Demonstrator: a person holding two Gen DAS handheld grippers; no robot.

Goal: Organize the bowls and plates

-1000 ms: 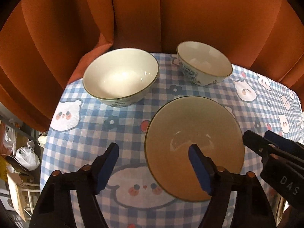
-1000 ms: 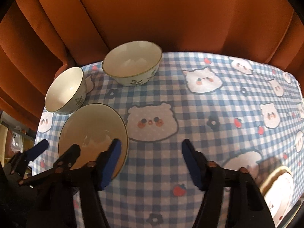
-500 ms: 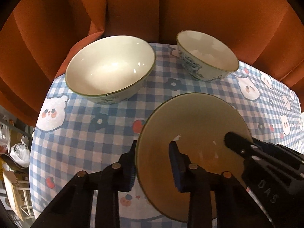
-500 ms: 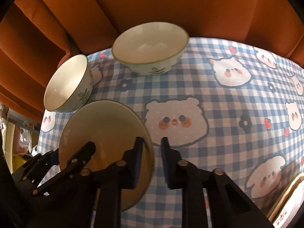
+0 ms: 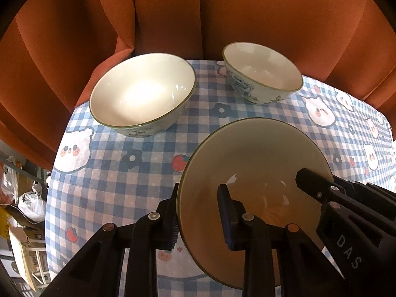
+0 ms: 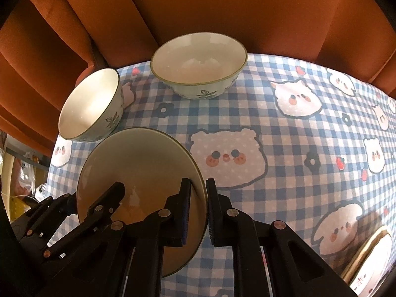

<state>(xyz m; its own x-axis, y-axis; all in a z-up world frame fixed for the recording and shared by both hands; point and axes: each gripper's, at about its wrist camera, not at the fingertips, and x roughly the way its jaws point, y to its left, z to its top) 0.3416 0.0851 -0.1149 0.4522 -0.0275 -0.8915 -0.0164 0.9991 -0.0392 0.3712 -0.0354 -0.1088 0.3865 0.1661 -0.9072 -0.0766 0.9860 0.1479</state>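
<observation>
A tan plate with a green rim is held by both grippers. My left gripper is shut on its left rim. My right gripper is shut on its right rim; the plate is raised and tilted above the checked cloth. The right gripper also shows in the left wrist view, and the left gripper in the right wrist view. A wide white bowl and a smaller floral bowl stand on the table behind the plate.
The round table has a blue checked cloth with bear faces. Orange curtain hangs close behind the bowls. A cream-coloured object with a brown edge sits at the table's near right. Clutter lies on the floor at left.
Both grippers went from open beside the plate to shut on its opposite rims. The plate has lifted off the cloth and tilted.
</observation>
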